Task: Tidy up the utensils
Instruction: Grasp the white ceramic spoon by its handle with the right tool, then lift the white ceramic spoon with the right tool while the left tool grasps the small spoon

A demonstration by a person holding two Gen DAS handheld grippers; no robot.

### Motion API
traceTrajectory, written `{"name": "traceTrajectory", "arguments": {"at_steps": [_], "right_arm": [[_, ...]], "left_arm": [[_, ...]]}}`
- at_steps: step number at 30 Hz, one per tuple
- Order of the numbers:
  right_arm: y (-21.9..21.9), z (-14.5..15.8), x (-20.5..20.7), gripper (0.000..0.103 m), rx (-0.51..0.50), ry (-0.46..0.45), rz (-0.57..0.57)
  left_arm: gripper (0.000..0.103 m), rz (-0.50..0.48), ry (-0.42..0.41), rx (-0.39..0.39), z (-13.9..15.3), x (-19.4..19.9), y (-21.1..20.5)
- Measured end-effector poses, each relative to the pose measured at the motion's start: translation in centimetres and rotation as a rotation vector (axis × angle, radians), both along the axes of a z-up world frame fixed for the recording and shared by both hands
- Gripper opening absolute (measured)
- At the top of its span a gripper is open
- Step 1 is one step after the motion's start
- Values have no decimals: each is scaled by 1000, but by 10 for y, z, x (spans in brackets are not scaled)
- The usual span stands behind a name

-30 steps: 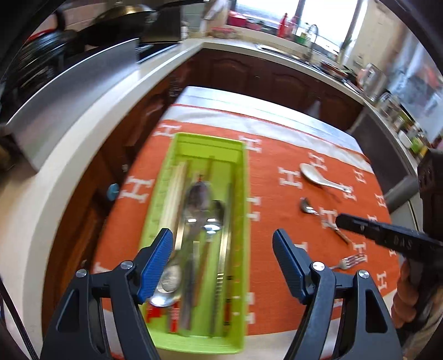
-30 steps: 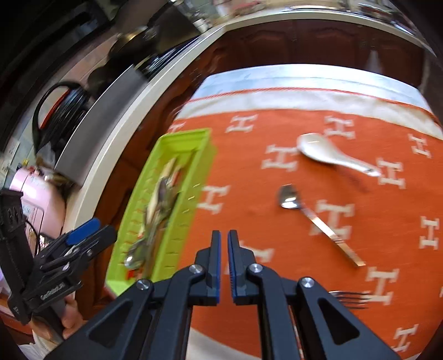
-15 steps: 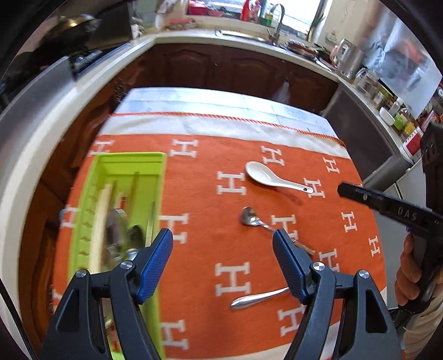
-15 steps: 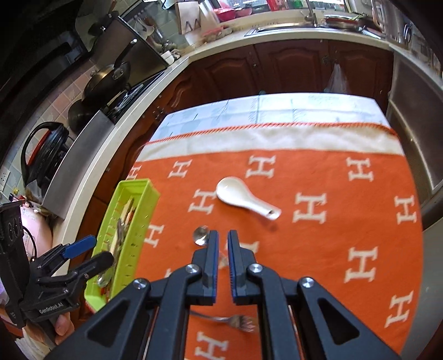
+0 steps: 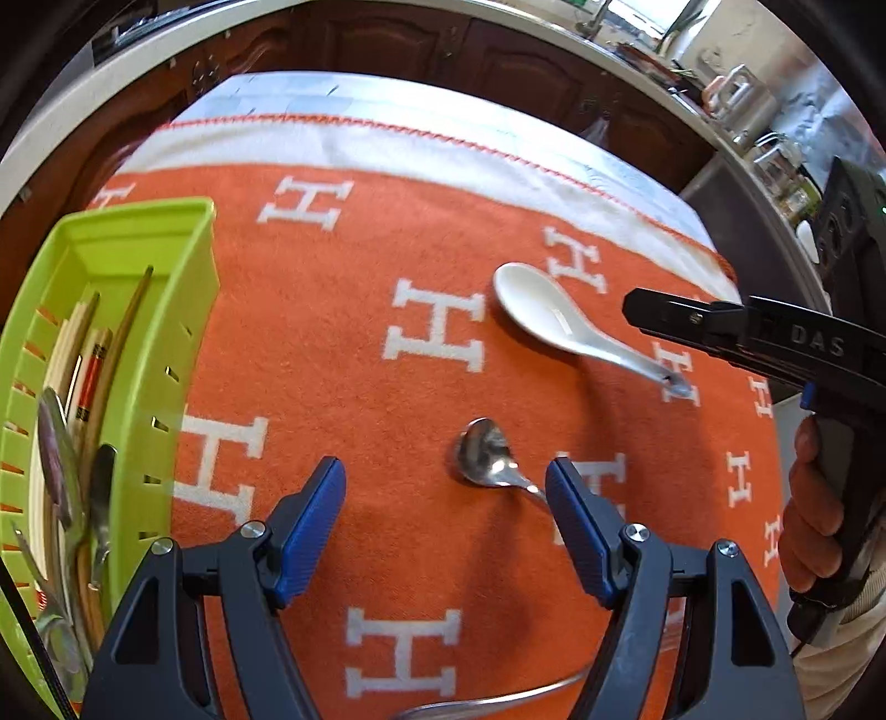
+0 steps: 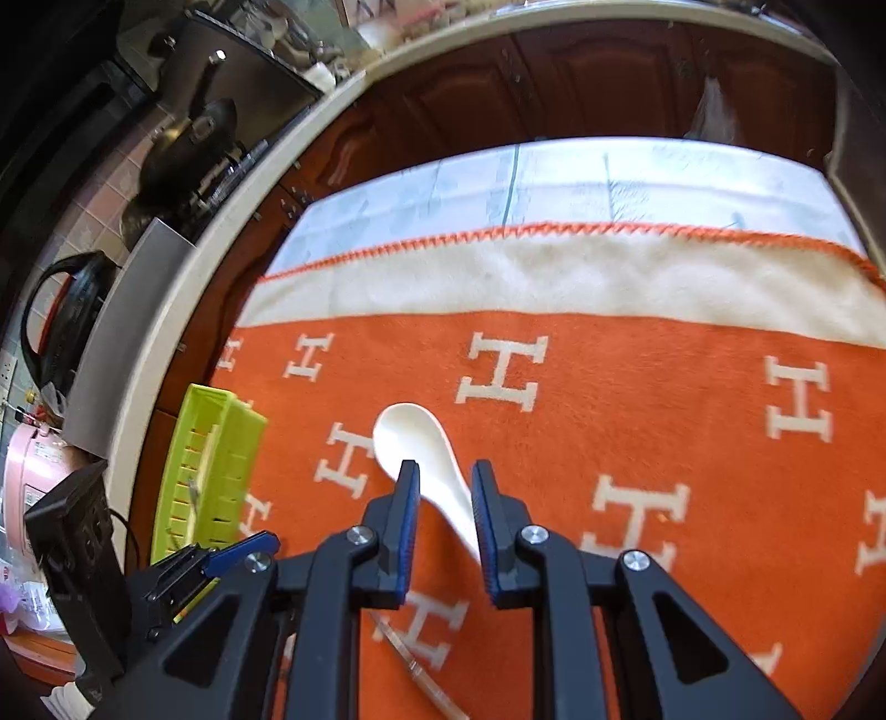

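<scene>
A white ceramic spoon (image 5: pixel 545 315) lies on the orange cloth (image 5: pixel 343 310); it also shows in the right wrist view (image 6: pixel 421 448). My right gripper (image 6: pixel 444 475) is open, its blue pads on either side of the spoon's handle, just above it. A small metal spoon (image 5: pixel 487 457) lies between my left gripper's fingers; the left gripper (image 5: pixel 446 482) is open and empty above it. A lime green tray (image 5: pixel 160 332) at the left holds several spoons and chopsticks; it also shows in the right wrist view (image 6: pixel 207 476). A metal handle (image 5: pixel 498 700) lies at the bottom edge.
The cloth covers a table whose far strip is bare (image 6: pixel 554 183). Dark wood cabinets (image 5: pixel 421 44) and a pale countertop (image 6: pixel 232 221) curve behind it. A pan (image 6: pixel 188 149), a black kettle (image 6: pixel 55 315) and a pink appliance (image 6: pixel 33 482) stand at the left.
My left gripper has swung right from over the tray to over the metal spoon. My right gripper has moved forward over the white spoon and opened from shut.
</scene>
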State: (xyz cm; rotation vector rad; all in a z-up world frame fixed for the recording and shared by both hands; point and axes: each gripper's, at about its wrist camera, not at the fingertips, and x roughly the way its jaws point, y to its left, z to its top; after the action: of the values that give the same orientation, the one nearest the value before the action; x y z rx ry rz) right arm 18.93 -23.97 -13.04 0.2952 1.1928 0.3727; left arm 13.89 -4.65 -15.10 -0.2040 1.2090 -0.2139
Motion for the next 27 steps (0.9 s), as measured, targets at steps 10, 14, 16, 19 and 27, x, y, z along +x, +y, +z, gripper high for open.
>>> {"name": "traceTrajectory", "arguments": {"at_steps": [10,14,16,19,27], "right_arm": [[37,-20,-2,8,-137,-54,175],[38,-18,-10,3,-154,-81,195],[35,-18,-17,3,-158,-88,184],[26,-17,-28,3,-147,-83,140],[-11,-20,-68,3,-69,-54,-8]], "left_arm": [[73,1,-30,10,-3,5,2],[73,-7,-36,18,-2,6,0],[73,-12,-39,22,-3,9,-2],[73,-23,-44,31,-3,10,-6],[72,-95,-116,105,-6,6,-27]]}}
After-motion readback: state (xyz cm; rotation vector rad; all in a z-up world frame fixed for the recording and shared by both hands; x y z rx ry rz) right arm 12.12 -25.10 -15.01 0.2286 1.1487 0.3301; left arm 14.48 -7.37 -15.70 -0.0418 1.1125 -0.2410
